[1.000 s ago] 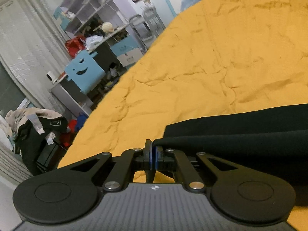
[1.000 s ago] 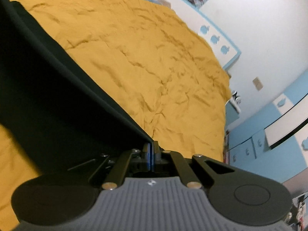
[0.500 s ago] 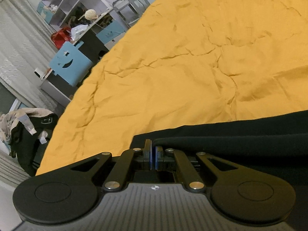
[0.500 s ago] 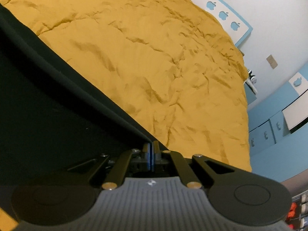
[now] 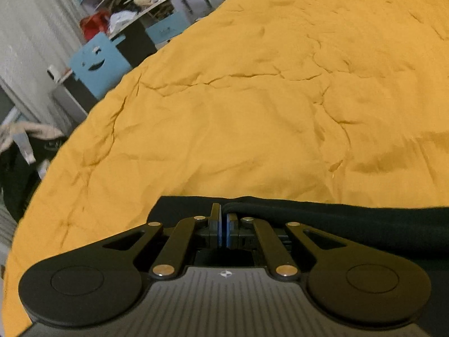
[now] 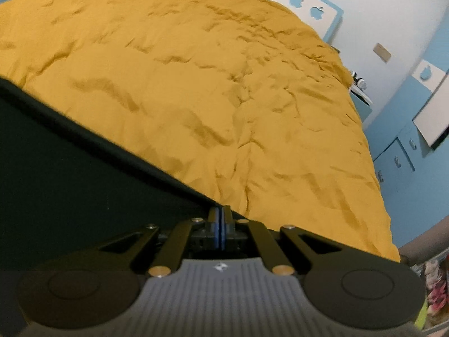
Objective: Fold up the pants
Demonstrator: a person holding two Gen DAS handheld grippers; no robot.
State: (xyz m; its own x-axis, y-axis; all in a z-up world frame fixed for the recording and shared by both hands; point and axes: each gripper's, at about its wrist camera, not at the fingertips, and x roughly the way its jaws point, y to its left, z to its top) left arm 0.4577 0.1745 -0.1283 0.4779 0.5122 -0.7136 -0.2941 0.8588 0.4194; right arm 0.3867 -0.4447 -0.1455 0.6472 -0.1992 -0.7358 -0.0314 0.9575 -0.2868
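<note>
The black pants (image 5: pixel 350 221) stretch along the bottom of the left wrist view, over the yellow bedspread (image 5: pixel 252 112). My left gripper (image 5: pixel 223 216) is shut on their left edge. In the right wrist view the pants (image 6: pixel 70 168) fill the lower left as a dark sheet with a thick hem. My right gripper (image 6: pixel 220 214) is shut on their right corner. The cloth hangs taut between the two grippers, and its lower part is hidden behind them.
The wrinkled yellow bedspread (image 6: pixel 224 84) covers the bed. Left of the bed stand a blue chair with a face cutout (image 5: pixel 96 64), a cluttered desk (image 5: pixel 140 8) and a pile of clothes (image 5: pixel 25 146). Right of the bed are blue cabinets (image 6: pixel 401 154) and a white wall.
Both grippers have tilted and moved forward over the bed with the pants in them. More bedspread shows and the pants sit lower in both views.
</note>
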